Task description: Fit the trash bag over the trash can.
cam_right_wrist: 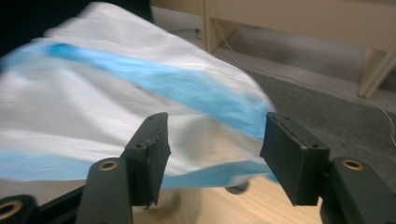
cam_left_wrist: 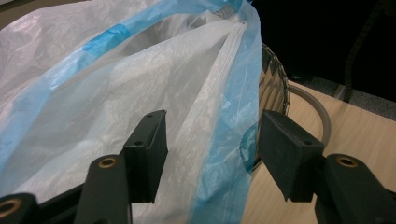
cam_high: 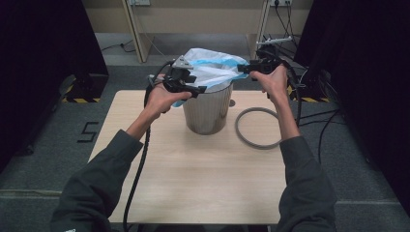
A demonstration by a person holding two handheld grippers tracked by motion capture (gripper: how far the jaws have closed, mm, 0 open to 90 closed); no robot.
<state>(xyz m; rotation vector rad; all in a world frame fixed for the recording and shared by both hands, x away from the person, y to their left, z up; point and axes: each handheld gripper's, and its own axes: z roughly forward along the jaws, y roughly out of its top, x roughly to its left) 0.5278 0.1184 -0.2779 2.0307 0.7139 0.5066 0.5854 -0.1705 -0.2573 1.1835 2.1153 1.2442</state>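
High view: grey ring [cam_high: 257, 128] beside bin [cam_high: 207, 108].

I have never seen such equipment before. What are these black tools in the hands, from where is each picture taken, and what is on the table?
A person stands at a wooden table and holds one hand tool in each hand. Each tool has two black jaws that pinch things: the left gripper and the right gripper.

The high view looks down from above the person. The other two pictures come from small cameras riding on each tool, looking out between its jaws.

On the table stands a ribbed metal bin with a white and blue plastic bag in its mouth. A grey ring lies beside the bin.

Both pairs of jaws stand open. The bag's edge lies between the left gripper's jaws, but they do not press on it. The right gripper view is blurred.
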